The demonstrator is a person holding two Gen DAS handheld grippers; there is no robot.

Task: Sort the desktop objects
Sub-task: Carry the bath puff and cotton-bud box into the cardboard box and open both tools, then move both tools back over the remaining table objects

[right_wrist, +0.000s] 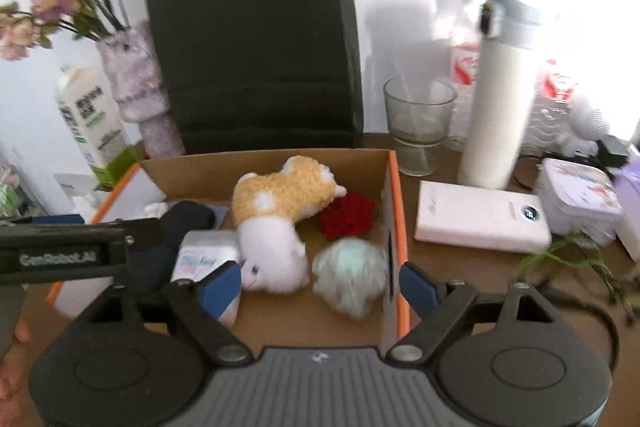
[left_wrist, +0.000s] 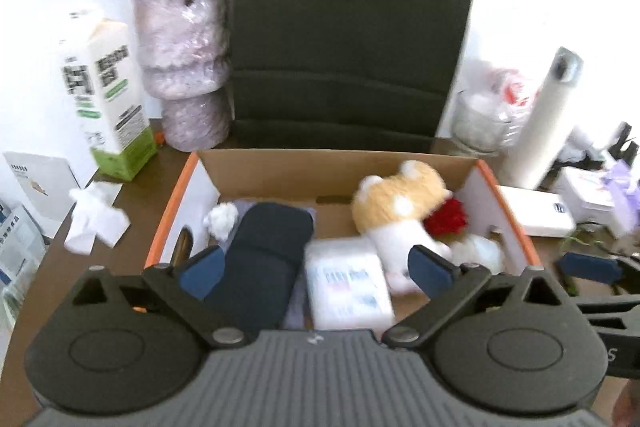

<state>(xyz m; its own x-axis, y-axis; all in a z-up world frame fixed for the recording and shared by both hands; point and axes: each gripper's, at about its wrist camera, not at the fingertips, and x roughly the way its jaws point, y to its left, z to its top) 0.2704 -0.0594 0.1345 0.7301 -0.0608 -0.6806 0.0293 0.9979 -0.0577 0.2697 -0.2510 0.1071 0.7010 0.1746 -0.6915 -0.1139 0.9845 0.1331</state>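
Observation:
An open cardboard box (left_wrist: pixel 276 167) with orange edges stands on the brown desk. In it lie a dark blue case (left_wrist: pixel 260 259), a tissue pack (left_wrist: pixel 348 283), an orange-and-white plush toy (left_wrist: pixel 400 211), a red knitted flower (left_wrist: pixel 446 217) and a pale fluffy ball (right_wrist: pixel 350 277). My left gripper (left_wrist: pixel 316 269) is open and empty above the box's near side. My right gripper (right_wrist: pixel 320 285) is open and empty over the box's right part (right_wrist: pixel 394 187). The plush (right_wrist: pixel 280 211), flower (right_wrist: pixel 348 217), tissue pack (right_wrist: pixel 208 255) and case (right_wrist: pixel 188 217) also show there.
A black paper bag (left_wrist: pixel 352 39) stands behind the box. Left are a fuzzy vase with flowers (left_wrist: pixel 182 59), a milk carton (left_wrist: pixel 108 95) and crumpled tissue (left_wrist: pixel 94 221). Right are a glass (right_wrist: pixel 418 127), a white bottle (right_wrist: pixel 498 99), a white power bank (right_wrist: pixel 480 217) and a tin (right_wrist: pixel 576 195).

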